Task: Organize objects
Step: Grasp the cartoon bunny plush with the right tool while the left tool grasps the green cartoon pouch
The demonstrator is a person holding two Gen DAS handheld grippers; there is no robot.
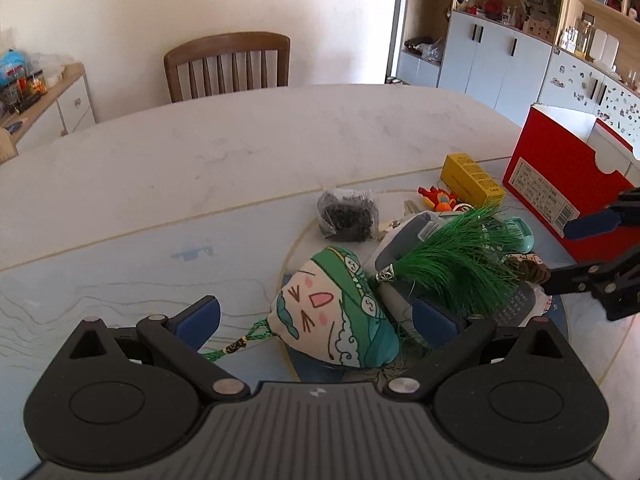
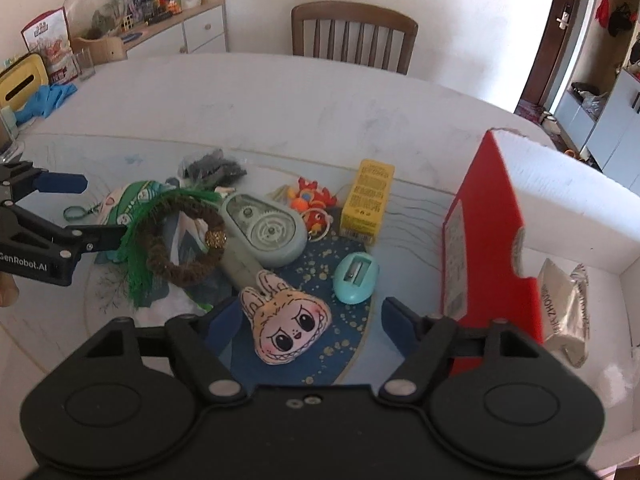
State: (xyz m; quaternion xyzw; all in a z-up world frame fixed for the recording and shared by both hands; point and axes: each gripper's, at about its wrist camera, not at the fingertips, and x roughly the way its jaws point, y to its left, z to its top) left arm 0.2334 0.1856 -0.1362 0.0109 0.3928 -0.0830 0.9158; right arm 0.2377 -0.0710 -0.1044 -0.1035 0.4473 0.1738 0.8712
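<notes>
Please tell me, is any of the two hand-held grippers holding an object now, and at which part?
Nothing is held. The left hand-held gripper is open around the green cat-face sachet, and the right hand-held gripper is open around the bunny-eared plush charm.

Two wrist fisheyes low and close over the table (image 1: 240,152), facing the chair (image 2: 354,36), both sharing the central clutter.

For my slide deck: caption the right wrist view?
Open right gripper hovers over bunny-face plush beside red box.

Home dining room: table (image 1: 240,140), chair (image 1: 228,66), cluttered cabinets (image 1: 500,48).
</notes>
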